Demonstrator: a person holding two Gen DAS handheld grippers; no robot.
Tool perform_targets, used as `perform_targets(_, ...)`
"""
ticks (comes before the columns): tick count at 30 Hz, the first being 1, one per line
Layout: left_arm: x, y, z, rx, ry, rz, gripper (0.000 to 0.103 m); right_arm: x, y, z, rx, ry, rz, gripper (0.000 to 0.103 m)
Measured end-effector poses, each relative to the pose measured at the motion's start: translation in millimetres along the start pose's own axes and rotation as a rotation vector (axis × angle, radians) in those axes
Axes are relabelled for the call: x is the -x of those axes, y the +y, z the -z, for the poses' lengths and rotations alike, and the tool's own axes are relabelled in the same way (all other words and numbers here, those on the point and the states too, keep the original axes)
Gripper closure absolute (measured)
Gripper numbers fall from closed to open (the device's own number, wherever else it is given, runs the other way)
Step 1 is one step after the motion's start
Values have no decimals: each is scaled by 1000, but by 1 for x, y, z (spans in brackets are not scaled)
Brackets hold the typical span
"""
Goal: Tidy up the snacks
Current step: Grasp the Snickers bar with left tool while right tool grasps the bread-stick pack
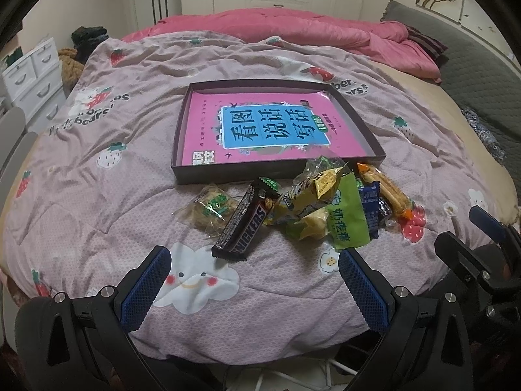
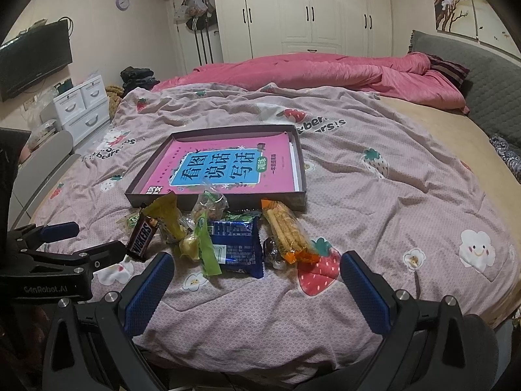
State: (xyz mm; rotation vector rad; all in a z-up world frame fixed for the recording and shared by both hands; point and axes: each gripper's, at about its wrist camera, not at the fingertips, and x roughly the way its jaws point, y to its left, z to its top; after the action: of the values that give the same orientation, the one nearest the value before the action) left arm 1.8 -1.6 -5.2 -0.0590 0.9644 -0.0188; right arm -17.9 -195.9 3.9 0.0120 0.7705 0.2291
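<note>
Snack pile sits on the bed's quilt (image 1: 97, 202), just in front of the near wall of the shallow dark tray (image 1: 177, 150); tray holds only a pink book (image 1: 260, 123), no snacks in it yet. Pile: Snickers bar (image 1: 242, 228) at the near left, leaning over a clear-wrapped cake (image 1: 211, 208); yellow packets (image 1: 312, 192) heaped mid-pile; green pouch (image 1: 348, 218); blue wafer pack (image 2: 234, 244); orange-ended biscuit stick pack (image 2: 286, 231) at the right, with a small dark candy (image 2: 272, 249) touching it. All of it likely light, crinkly film, slippery and overlapping, so lifting one may drag its neighbours. Snickers looks the stiffest and most exposed: judged best pinched across its short width near the middle. Pouches are soft; grab the body, not the sealed fin. Stick pack and cake probably crush easily, so light squeeze. Left tongs (image 1: 254, 280) are spread wide, nothing between the pads, hovering low over the quilt just short of the Snickers' near end, not touching it. Right tongs (image 2: 257, 277) equally wide apart, empty, aimed at the blue pack and stick pack, near but clear of both. Soft quilt gives under pressure, so a push down may sink the wrapper rather than seat it.
</note>
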Motion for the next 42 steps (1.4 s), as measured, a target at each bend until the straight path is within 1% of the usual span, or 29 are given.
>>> perform_targets(10,-16,10,-4,8,20,9,0,-13,-16,-6,-39,26,-11,1)
perform_targets(14,-30,18,-8,1,48,45,0,-26,-29,-14,-58,49,-22,1)
perform_targets(17,-40,20,-10,-18,58,27,1,-41,-38,-21,-61,81,-38,1)
perform_targets(19,-44,20,-11,-38,56,6,1,-52,-42,-26,-57,103,-49,3)
perform_targets(21,-48,19,-14,-58,54,2,2,-63,-45,-29,-45,126,-42,6)
perform_targets(22,-50,18,-15,-66,51,4,5,-68,-47,-30,-41,136,-42,7)
perform_targets(24,-57,16,-17,-77,75,13,8,-77,-49,-32,-42,161,-56,11)
perform_targets(25,-60,15,-18,-83,83,16,13,-82,-51,-32,-49,174,-68,12)
perform_targets(26,-64,14,-19,-97,88,13,19,-86,-54,-33,-59,186,-83,14)
perform_targets(27,-66,12,-19,-107,93,9,23,-90,-56,-33,-69,196,-89,16)
perform_targets(28,-70,11,-20,-116,98,-1,29,-94,-58,-34,-72,198,-86,18)
perform_targets(31,-79,10,-21,-114,125,-6,39,-104,-63,-37,-71,213,-86,25)
perform_targets(35,-83,6,-21,-132,116,-38,41,-124,-61,-39,-40,252,-99,39)
perform_targets(36,-84,6,-21,-134,116,-39,41,-128,-60,-39,-33,266,-105,46)
perform_targets(38,-84,5,-22,-141,107,-51,46,-140,-59,-36,-22,308,-112,53)
perform_targets(39,-84,4,-22,-144,104,-56,48,-144,-60,-35,-29,315,-121,57)
perform_targets(41,-85,5,-24,-143,101,-69,56,-145,-59,-35,-32,307,-141,62)
perform_targets(42,-85,6,-24,-140,100,-71,59,-145,-59,-35,-23,304,-143,64)
